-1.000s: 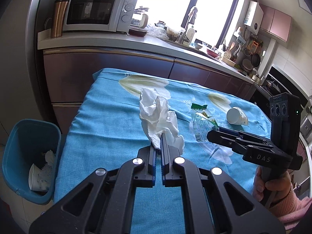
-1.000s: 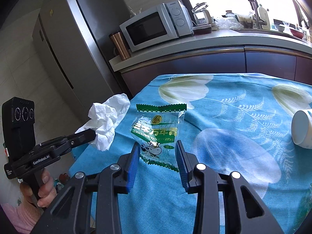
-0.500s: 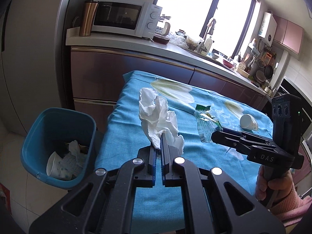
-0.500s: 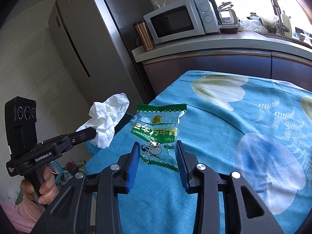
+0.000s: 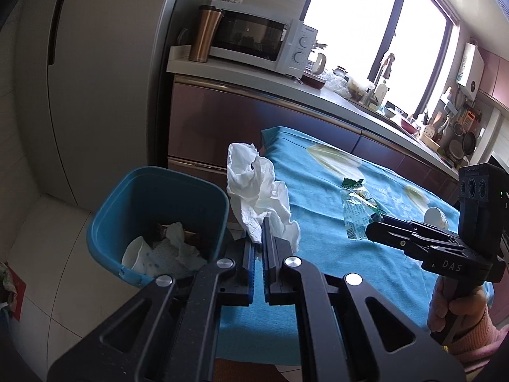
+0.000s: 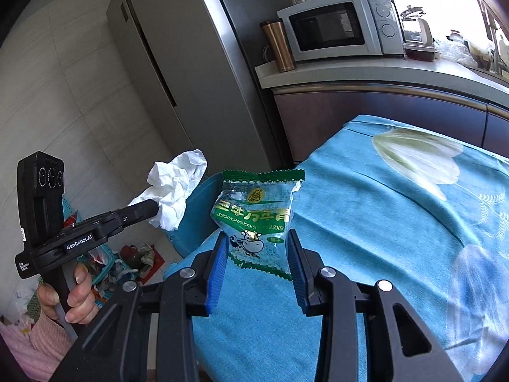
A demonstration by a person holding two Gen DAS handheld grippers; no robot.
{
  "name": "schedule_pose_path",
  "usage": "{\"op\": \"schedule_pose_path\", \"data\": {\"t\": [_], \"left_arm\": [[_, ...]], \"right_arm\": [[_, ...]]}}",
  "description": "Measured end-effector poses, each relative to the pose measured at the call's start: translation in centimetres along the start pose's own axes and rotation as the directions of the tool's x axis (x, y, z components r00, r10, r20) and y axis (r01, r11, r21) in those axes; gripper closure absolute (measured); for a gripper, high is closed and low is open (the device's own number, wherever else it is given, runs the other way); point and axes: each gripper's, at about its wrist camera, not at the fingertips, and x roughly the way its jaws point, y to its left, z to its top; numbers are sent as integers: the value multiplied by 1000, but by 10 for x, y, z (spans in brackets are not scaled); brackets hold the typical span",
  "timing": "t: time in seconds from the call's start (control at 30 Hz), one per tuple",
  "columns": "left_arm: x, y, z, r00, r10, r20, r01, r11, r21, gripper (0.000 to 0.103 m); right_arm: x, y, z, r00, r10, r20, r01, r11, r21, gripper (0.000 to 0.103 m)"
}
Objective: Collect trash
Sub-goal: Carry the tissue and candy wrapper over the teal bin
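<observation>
Left tongs clamp tight on the tissue — right tongs, part-open, pinch the wrapper.

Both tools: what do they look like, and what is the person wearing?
Left tool and right tool are matte black, with silver rivets, blue ribbed pads and a boxy three-lens module on top. White lettering: "GenRobot.AI" on the left, "DAS" on the right. The sleeve is pink knit.
</observation>
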Motion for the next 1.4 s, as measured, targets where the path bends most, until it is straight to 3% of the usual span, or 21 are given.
{"op": "schedule_pose_path", "data": {"t": [0.6,1.4], "left_arm": [[-5,53,-3,994,105,1,-105,992,-73,99],[16,82,-8,987,154,-41,-158,981,-116,99]], "right_arm": [[57,39,22,993,88,-82,-96,991,-98,68],[116,67,32,982,95,-162,-117,985,-130,67]]}}
